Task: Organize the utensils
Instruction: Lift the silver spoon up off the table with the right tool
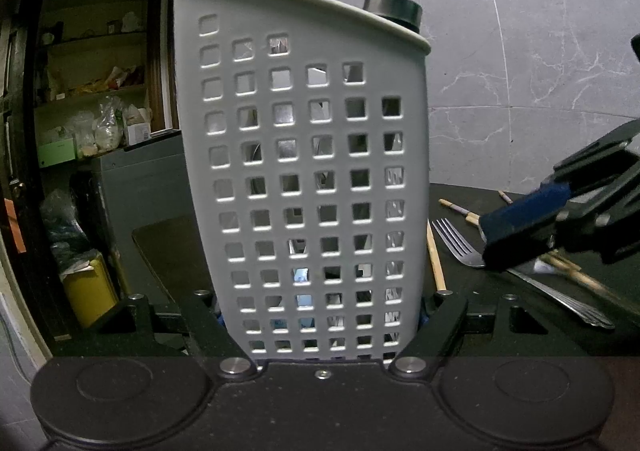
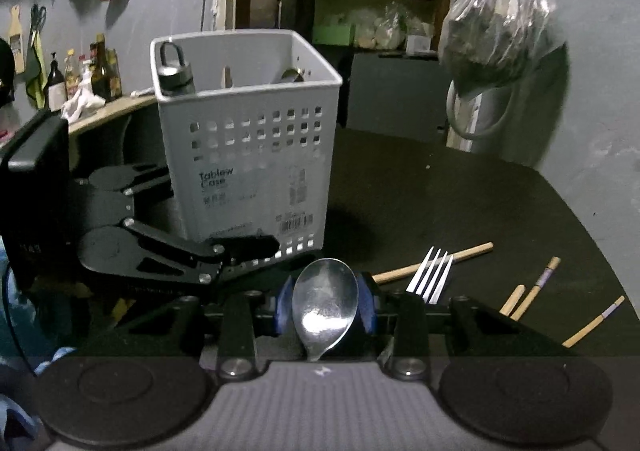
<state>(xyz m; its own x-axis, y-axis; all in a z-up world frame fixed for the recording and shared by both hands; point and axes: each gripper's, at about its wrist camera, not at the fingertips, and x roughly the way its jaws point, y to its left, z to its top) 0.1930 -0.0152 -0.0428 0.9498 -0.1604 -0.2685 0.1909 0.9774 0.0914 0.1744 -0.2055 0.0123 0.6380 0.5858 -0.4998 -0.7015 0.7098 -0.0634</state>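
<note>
Your left gripper (image 1: 320, 315) is clamped on the foot of the grey caddy (image 2: 244, 139), steadying it on the dark table (image 2: 460, 203). Your right gripper (image 2: 325, 311) has its pads closed on the spoon (image 2: 324, 305), bowl forward, just before the caddy. Lift until the bowl clears the rim, pass it over an open part beside the bottle (image 2: 174, 69), then tip it down handle first. The fork (image 2: 432, 275) and chopsticks (image 2: 434, 261) wait on the table

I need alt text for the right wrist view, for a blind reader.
A metal spoon sits gripped between the right tool's blue pads, bowl forward. Behind stands a grey perforated utensil holder, clamped by the left tool; a fork and chopsticks lie on the dark table.
</note>
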